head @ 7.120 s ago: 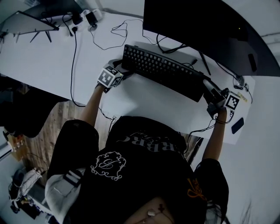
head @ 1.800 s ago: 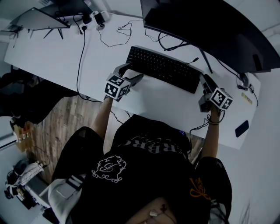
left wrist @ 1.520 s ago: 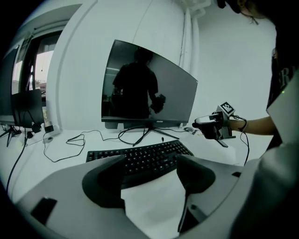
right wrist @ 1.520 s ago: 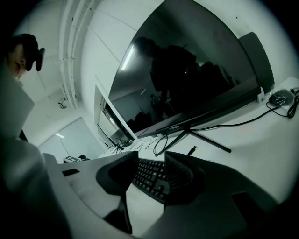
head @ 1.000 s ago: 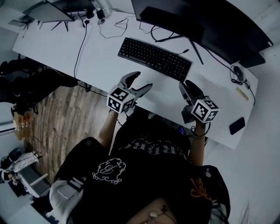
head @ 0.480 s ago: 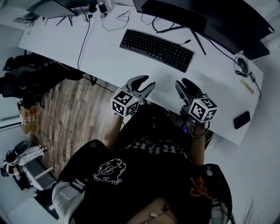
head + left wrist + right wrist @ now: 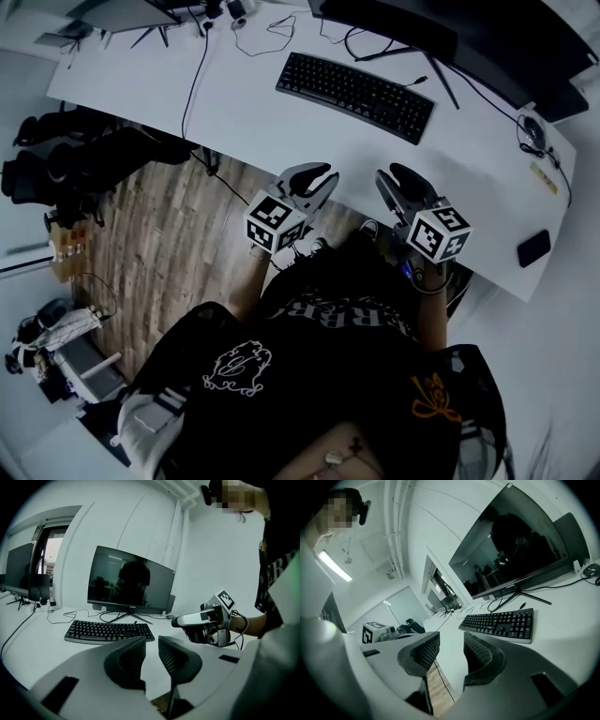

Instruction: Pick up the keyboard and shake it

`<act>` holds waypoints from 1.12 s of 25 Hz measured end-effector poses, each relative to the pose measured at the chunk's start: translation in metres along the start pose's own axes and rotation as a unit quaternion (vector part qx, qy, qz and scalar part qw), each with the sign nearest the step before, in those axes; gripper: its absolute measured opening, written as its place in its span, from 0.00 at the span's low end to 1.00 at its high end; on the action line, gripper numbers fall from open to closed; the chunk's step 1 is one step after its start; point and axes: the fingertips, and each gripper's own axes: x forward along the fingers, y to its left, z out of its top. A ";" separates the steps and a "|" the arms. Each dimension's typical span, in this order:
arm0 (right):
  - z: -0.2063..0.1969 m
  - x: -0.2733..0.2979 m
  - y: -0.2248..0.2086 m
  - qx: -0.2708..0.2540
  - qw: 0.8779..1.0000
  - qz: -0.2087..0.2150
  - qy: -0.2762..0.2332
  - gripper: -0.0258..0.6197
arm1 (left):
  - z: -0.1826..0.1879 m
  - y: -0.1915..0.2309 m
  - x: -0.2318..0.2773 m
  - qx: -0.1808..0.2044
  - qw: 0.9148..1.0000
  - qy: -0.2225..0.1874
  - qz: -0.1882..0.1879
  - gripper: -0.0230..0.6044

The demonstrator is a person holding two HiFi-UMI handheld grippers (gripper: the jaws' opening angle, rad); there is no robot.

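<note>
Keyboard [image 7: 354, 82] lay on the tabletop [image 7: 253, 103], well apart from both grippers. Our left gripper [image 7: 323, 178] had just been closing on nothing; the right gripper [image 7: 392, 175] hung parted, empty. We judged any lift needed both reopened, clamping one short end each, evenly.

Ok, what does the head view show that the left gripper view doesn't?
Head view only: the dark phone-like object on the desk and the marker cube on the left tool. Left gripper view only: the screen face of the monitor and that tool's ribbed pads, just closing, nothing between them. Both: the keyboard, ungripped, and the right tool.
</note>
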 end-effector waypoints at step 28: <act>-0.099 -0.007 0.188 -0.062 0.997 -0.024 -0.032 0.04 | -0.066 -0.036 -0.182 -0.001 0.999 -0.047 -0.017 0.17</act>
